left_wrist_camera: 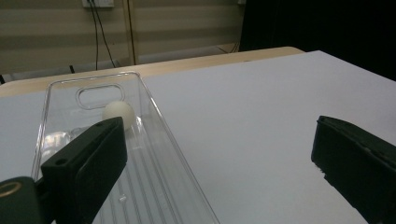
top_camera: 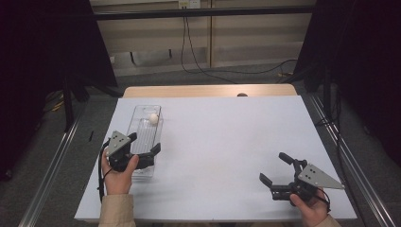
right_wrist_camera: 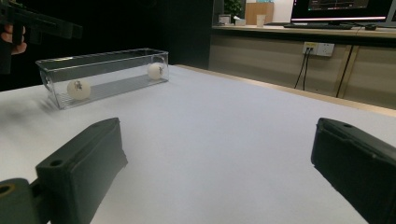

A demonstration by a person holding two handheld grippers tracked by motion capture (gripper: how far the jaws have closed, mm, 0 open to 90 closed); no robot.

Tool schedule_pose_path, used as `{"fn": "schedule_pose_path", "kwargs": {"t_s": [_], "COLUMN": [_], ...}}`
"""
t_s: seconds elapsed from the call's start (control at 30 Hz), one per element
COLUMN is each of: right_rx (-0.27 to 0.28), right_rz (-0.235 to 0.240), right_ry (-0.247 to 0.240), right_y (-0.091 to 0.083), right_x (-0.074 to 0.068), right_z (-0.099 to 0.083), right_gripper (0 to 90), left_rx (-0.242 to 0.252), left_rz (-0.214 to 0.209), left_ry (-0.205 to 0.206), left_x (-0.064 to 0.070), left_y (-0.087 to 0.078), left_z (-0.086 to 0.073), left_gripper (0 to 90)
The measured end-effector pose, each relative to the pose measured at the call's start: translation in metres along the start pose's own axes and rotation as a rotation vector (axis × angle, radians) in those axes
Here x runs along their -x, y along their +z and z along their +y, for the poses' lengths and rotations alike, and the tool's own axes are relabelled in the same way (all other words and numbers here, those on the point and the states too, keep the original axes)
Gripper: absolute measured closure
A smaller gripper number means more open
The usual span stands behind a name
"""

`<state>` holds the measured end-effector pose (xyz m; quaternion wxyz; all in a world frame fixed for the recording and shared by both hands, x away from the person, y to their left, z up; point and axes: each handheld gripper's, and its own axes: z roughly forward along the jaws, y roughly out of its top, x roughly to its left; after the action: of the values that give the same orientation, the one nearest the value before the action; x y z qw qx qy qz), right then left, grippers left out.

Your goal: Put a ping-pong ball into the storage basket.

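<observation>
Two balls sat in the clear tray (top_camera: 142, 113) as seen from above, though I could make out just one, the far ball (top_camera: 153, 117), near its far end. The left gripper (top_camera: 142, 147) hovered over the tray's near end, fingers spread and holding nothing; the right gripper (top_camera: 273, 169) waited well apart on the white counter (top_camera: 222, 137), fingers also released.

From the left gripper view, that ball (left_wrist_camera: 119, 114) lay beyond the left finger (left_wrist_camera: 86, 163), inside the tray (left_wrist_camera: 154, 154).

From the right gripper view, the near ball (right_wrist_camera: 78, 89) and the far one (right_wrist_camera: 156, 71) rested at opposite ends of the tray (right_wrist_camera: 102, 58). Both seemed stowed; little looked left to do.
</observation>
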<state>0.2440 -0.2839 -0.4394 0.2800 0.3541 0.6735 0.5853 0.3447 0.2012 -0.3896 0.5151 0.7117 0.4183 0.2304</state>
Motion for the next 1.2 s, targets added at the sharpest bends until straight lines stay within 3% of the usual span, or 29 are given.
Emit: {"fn": "schedule_pose_path", "kwargs": {"t_s": [0.27,0.67,1.2], "right_rx": [0.002,0.001,0.0], "right_rz": [-0.002,-0.001,0.001], "right_ry": [0.0,0.002,0.0], "right_y": [0.0,0.0,0.0], "right_x": [0.0,0.0,0.0], "right_z": [0.0,0.0,0.0], "right_gripper": [1.8,1.8,1.8], "left_rx": [0.018,0.048,0.068], "left_rz": [-0.005,0.002,-0.004], "left_ry": [0.016,-0.011,0.019], "left_x": [0.001,-0.004,-0.002], "left_y": [-0.003,-0.011,-0.015], "left_z": [-0.006,-0.016,-0.024], "left_gripper": [3.4,3.3,3.3]}}
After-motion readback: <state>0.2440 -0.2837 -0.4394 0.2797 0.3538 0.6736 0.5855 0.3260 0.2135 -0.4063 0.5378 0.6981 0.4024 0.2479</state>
